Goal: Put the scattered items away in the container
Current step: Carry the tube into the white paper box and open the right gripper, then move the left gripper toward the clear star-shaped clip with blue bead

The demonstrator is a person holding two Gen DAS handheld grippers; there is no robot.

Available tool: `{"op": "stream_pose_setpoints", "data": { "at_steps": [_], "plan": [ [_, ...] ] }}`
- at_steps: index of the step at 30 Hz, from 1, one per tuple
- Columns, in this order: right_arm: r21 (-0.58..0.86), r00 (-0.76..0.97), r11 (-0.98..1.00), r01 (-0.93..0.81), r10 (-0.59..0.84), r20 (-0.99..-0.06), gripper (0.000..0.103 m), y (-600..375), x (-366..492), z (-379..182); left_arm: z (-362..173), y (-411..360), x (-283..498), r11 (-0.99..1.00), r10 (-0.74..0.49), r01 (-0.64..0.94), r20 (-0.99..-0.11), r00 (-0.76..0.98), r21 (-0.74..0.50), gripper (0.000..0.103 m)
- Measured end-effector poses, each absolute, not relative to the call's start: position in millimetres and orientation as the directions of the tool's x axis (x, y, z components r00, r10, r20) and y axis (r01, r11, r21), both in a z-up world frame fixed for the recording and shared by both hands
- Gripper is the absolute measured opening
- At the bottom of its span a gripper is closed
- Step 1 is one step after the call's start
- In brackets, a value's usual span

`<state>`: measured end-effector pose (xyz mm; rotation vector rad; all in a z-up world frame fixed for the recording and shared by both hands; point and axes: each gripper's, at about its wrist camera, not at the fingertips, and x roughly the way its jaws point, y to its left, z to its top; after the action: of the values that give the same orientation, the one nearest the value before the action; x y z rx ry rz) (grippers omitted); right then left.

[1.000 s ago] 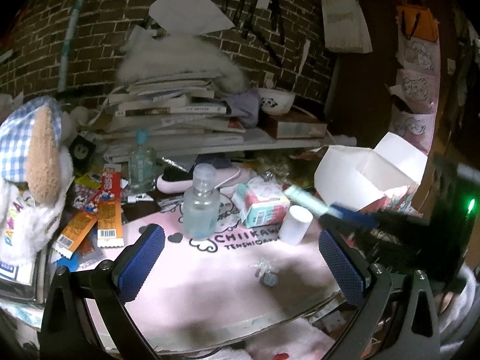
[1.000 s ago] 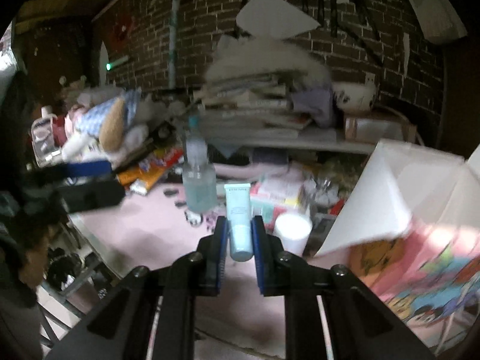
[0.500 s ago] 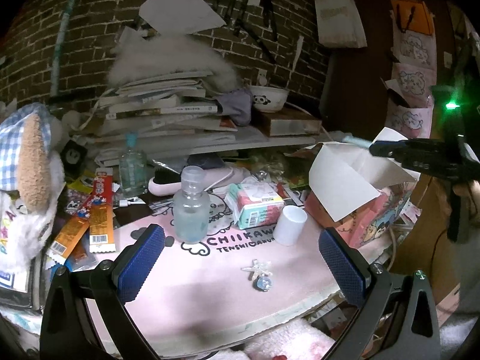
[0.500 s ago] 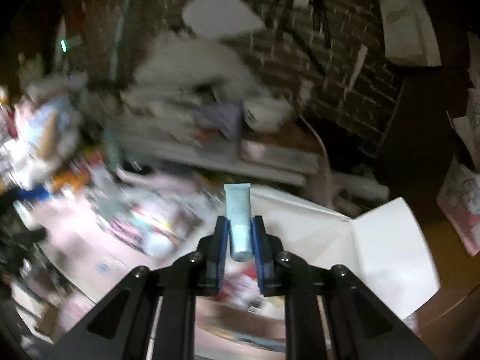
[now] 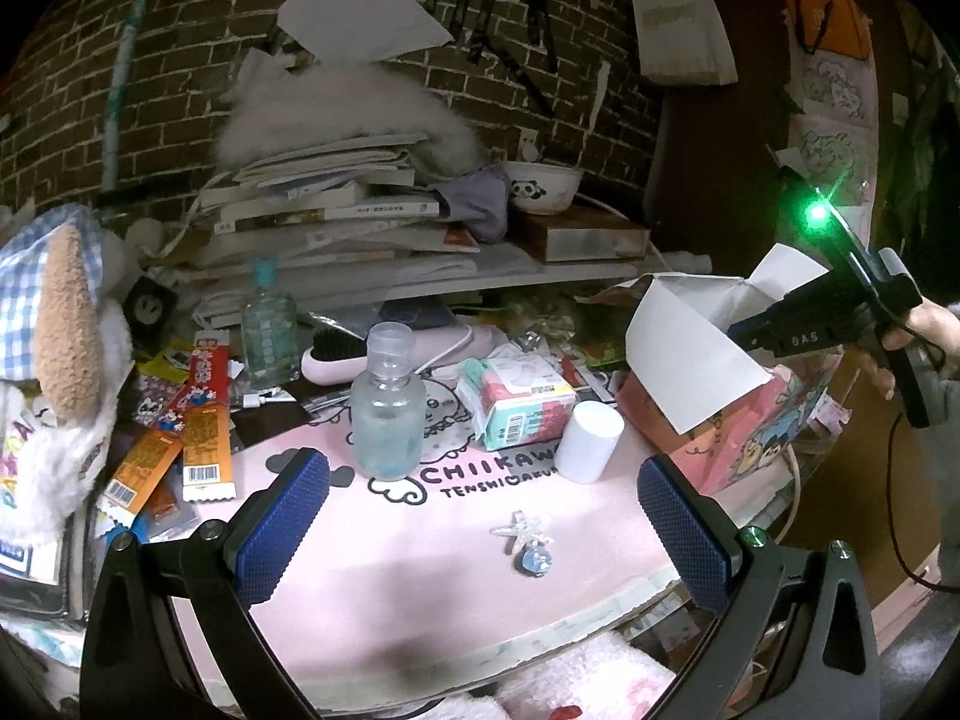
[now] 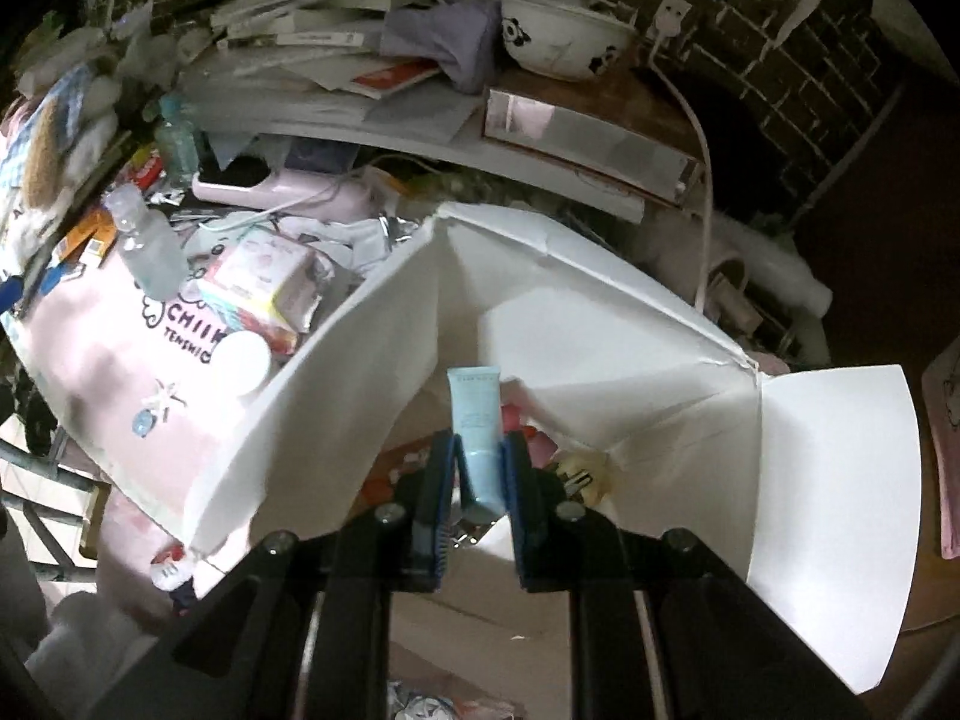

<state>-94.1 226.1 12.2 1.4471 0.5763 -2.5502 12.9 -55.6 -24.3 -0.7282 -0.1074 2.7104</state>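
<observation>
Left wrist view: the left gripper (image 5: 480, 525) is hanging over the near edge of the pink desk mat (image 5: 420, 546) w/ its blue-padded jaws spread wide and nothing between them. Beyond them, a clear plastic bottle (image 5: 387, 405) is standing upright on the mat, w/ a tissue pack (image 5: 519, 399) to its right and a white cylindrical cap (image 5: 589, 441) just beside that. A small star-shaped charm (image 5: 528, 540) is lying nearer, betw. the jaws in the picture. At far right the cardboard box (image 5: 690, 360), white flaps up and cartoon print on its pink side, is sitting at the mat's right end; the right gripper is reaching in above it, held by a hand (image 5: 912, 336), green light glowing on its body.

Right wrist view: the right gripper (image 6: 478, 468) is pinching a pale-blue cosmetic tube (image 6: 477, 420), jaws pressed onto its lower part. The tube is slim and flat, crimped end pointing away, faint lettering near that end. It's hanging over the open box, betw. the raised white flaps, not touching them. Inside the box, red and yellowish items are showing, too blurred to name. The mat, bottle & tissue pack are lying off to the left.
</observation>
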Motion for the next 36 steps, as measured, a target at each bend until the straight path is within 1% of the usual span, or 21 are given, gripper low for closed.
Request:
{"op": "stream_pose_setpoints", "data": {
  "at_steps": [2, 3, 4, 5, 6, 9, 11, 12, 13, 14, 16, 18, 21, 24, 27, 30, 34, 36],
  "plan": [
    [-0.262, -0.528, -0.915, 0.308, 0.064, -0.847, 0.015, 225.6, -95.4, 12.3, -26.6, -56.6, 12.2, -0.942, 0.335, -0.295, -0.479, -0.811, -0.158, 0.103],
    [-0.261, -0.532, -0.916, 0.306, 0.063, -0.844, 0.019, 226.1, -94.6, 13.2, -27.9, -56.8, 11.8, -0.942, 0.336, -0.295, -0.482, -0.810, -0.161, 0.103],
    [-0.264, -0.538, -0.917, 0.300, 0.066, -0.840, 0.032, 227.1, -93.4, 14.2, -29.3, -56.5, 11.1, -0.941, 0.337, -0.295, -0.484, -0.807, -0.163, 0.103],
    [-0.273, -0.551, -0.916, 0.292, 0.072, -0.831, 0.038, 227.2, -92.7, 15.7, -31.2, -55.7, 10.2, -0.941, 0.339, -0.296, -0.488, -0.804, -0.166, 0.103],
    [-0.277, -0.576, -0.918, 0.284, 0.067, -0.815, 0.041, 227.5, -90.6, 19.6, -33.2, -54.7, 9.2, -0.940, 0.340, -0.297, -0.492, -0.801, -0.167, 0.103],
    [-0.233, -0.651, -0.934, 0.272, 0.000, -0.759, 0.042, 225.8, -76.1, 37.7, -41.9, -50.3, 4.7, -0.939, 0.342, -0.300, -0.510, -0.789, -0.167, 0.103],
    [-0.184, -0.714, -0.937, 0.296, -0.089, -0.694, 0.057, 219.6, -58.2, 51.8, -49.2, -46.7, 0.9, -0.939, 0.342, -0.300, -0.524, -0.780, -0.166, 0.103],
    [-0.145, -0.740, -0.933, 0.330, -0.160, -0.653, 0.070, 214.1, -45.7, 58.7, -52.0, -45.5, -0.3, -0.939, 0.342, -0.300, -0.529, -0.777, -0.166, 0.103],
    [-0.103, -0.753, -0.923, 0.370, -0.233, -0.615, 0.079, 208.9, -34.3, 62.8, -55.3, -44.1, -1.7, -0.940, 0.339, -0.299, -0.535, -0.774, -0.163, 0.103],
    [-0.061, -0.756, -0.905, 0.421, -0.312, -0.575, 0.080, 202.3, -22.1, 64.8, -59.2, -42.8, -3.3, -0.943, 0.331, -0.293, -0.542, -0.772, -0.157, 0.103],
    [-0.026, -0.752, -0.877, 0.480, -0.397, -0.526, 0.080, 190.1, -5.7, 63.5, -66.2, -41.1, -5.3, -0.947, 0.316, -0.287, -0.557, -0.768, -0.143, 0.103],
    [-0.019, -0.755, -0.853, 0.522, -0.451, -0.476, 0.080, 176.8, 10.6, 56.9, -71.1, -40.5, -5.4, -0.950, 0.304, -0.285, -0.568, -0.765, -0.124, 0.103],
    [0.008, -0.738, -0.826, 0.564, -0.507, -0.445, 0.080, 160.2, 22.1, 42.3, -77.5, -41.0, -4.3, -0.952, 0.294, -0.290, -0.576, -0.763, -0.103, 0.103],
    [0.065, -0.692, -0.797, 0.600, -0.558, -0.458, 0.080, 146.6, 21.8, 22.5, -83.5, -41.8, -3.5, -0.944, 0.317, -0.307, -0.579, -0.751, -0.119, 0.103],
    [0.106, -0.683, -0.797, 0.594, -0.569, -0.458, 0.080, 137.0, 18.2, 3.9, -88.2, -39.7, -3.1, -0.933, 0.350, -0.333, -0.573, -0.741, -0.138, 0.103],
    [0.120, -0.691, -0.824, 0.554, -0.536, -0.485, 0.080, 125.6, 11.2, -14.5, -93.0, -34.8, -4.2, -0.914, 0.393, -0.374, -0.567, -0.724, -0.155, 0.102],
    [0.154, -0.687, -0.852, 0.500, -0.499, -0.528, 0.080, 121.7, -2.0, -32.0, -100.2, -22.7, -8.5, -0.910, 0.392, -0.393, -0.581, -0.713, -0.132, 0.102],
    [0.160, -0.690, -0.862, 0.482, -0.485, -0.538, 0.080, 123.5, -6.7, -38.2, -103.0, -18.3, -11.3, -0.904, 0.404, -0.405, -0.585, -0.703, -0.138, 0.091]
  ]
}}
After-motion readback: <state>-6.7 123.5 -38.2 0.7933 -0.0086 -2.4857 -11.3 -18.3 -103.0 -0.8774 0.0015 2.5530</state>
